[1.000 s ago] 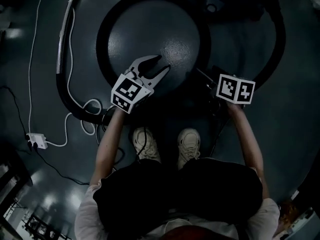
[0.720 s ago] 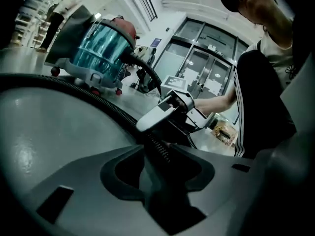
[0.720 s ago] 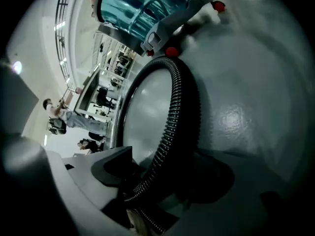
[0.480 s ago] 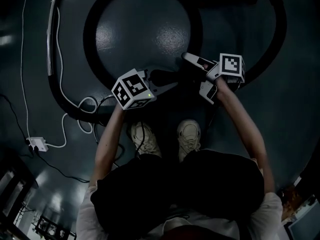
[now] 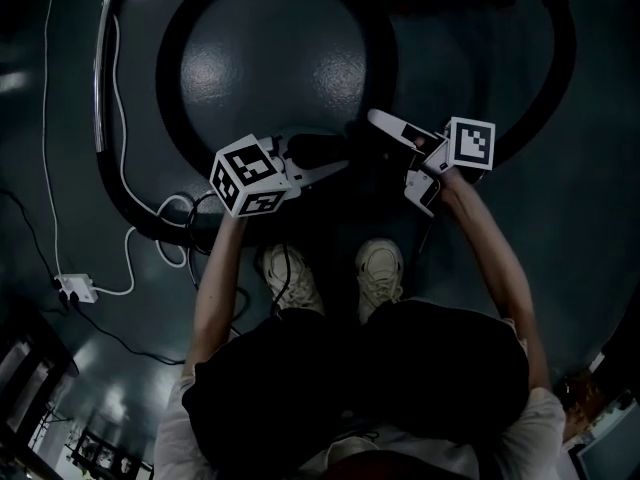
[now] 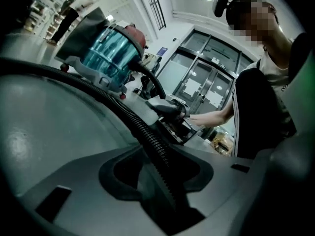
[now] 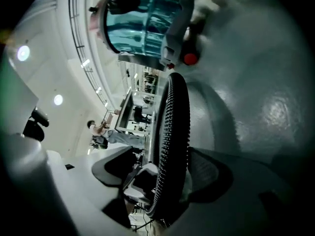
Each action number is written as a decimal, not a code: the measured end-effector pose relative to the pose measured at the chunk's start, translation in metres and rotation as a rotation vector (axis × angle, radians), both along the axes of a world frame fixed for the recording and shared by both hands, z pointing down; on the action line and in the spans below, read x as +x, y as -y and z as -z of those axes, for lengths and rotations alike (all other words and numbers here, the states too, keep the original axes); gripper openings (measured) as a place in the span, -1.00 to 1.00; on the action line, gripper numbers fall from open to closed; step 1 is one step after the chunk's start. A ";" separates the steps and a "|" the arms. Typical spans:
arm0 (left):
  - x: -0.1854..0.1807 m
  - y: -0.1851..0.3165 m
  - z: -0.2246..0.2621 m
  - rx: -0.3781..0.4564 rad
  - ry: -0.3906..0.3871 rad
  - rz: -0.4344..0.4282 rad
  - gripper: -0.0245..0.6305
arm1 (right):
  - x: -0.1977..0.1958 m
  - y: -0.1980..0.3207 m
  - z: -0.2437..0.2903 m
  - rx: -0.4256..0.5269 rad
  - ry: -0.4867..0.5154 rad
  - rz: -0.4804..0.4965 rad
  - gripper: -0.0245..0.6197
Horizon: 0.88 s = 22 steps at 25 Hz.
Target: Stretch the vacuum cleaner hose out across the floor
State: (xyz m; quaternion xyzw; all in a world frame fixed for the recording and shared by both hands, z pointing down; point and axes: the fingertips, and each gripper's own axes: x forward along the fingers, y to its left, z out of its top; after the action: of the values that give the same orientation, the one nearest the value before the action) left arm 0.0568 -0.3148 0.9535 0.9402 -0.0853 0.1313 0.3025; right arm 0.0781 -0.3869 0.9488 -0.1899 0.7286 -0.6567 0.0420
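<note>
The black ribbed vacuum hose [image 5: 170, 68] lies in a big loop on the dark floor. Both grippers meet at the loop's near side, above the person's shoes. My left gripper [image 5: 335, 158] points right; its jaws have just been closing and now press on the hose [image 6: 142, 127], which runs straight between them [image 6: 157, 166]. My right gripper [image 5: 388, 148] points left, jaws spread around the same stretch. In the right gripper view the hose [image 7: 172, 127] stands between those jaws [image 7: 170, 181], with a gap at one side. The vacuum cleaner [image 6: 106, 53] [image 7: 142, 23] has a clear blue tank and stands beyond the loop.
A metal wand tube [image 5: 100, 78] lies along the left, joined to the hose. A white cable [image 5: 125, 218] curls to a white plug block [image 5: 75, 288]. The person's shoes [image 5: 290, 278] stand just behind the grippers. Glass doors [image 6: 202, 77] show in the background.
The left gripper swung round onto the hose at the loop's near side and its jaws drew together. The right gripper rolled and moved up and left, so its jaws came around the hose.
</note>
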 end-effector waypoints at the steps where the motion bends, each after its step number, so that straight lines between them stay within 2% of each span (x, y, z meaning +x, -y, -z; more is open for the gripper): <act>1: -0.005 0.006 0.004 0.020 0.003 0.034 -0.43 | 0.001 0.000 0.010 0.032 0.008 0.002 0.22; 3: -0.012 0.018 0.018 0.035 -0.022 0.089 -0.23 | 0.000 0.002 0.028 0.117 -0.020 0.036 0.22; 4: -0.014 0.022 0.026 0.027 -0.051 0.099 -0.23 | -0.002 0.002 0.035 0.172 -0.058 0.066 0.22; 6: -0.016 0.025 0.042 0.003 -0.100 0.079 -0.23 | -0.007 -0.001 0.045 0.290 -0.158 0.145 0.22; 8: -0.014 0.020 0.052 -0.049 -0.154 0.009 -0.24 | -0.012 -0.003 0.052 0.362 -0.216 0.197 0.22; 10: -0.006 0.008 0.062 -0.137 -0.229 -0.074 -0.23 | -0.017 0.000 0.058 0.353 -0.199 0.181 0.22; 11: -0.001 0.004 0.064 -0.157 -0.241 -0.089 -0.23 | -0.018 0.003 0.059 0.330 -0.184 0.161 0.22; 14: 0.004 0.000 0.060 -0.146 -0.213 -0.090 -0.23 | -0.018 0.004 0.053 0.275 -0.162 0.139 0.22; 17: 0.005 -0.005 0.059 -0.159 -0.211 -0.112 -0.23 | -0.024 0.005 0.049 0.202 -0.092 0.118 0.22; 20: 0.015 -0.018 0.068 -0.123 -0.234 -0.167 -0.23 | -0.044 -0.001 0.051 0.146 -0.026 0.165 0.22; 21: 0.017 -0.019 0.071 -0.104 -0.242 -0.166 -0.23 | -0.046 0.001 0.052 0.138 -0.025 0.154 0.22; 22: 0.017 -0.017 0.074 -0.083 -0.252 -0.151 -0.23 | -0.043 0.005 0.054 0.143 -0.032 0.125 0.05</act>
State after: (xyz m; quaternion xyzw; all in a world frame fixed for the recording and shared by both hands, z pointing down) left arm 0.0742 -0.2981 0.8795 0.9396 0.0298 0.0380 0.3388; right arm 0.0346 -0.3922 0.8944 -0.1508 0.7848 -0.6011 0.0028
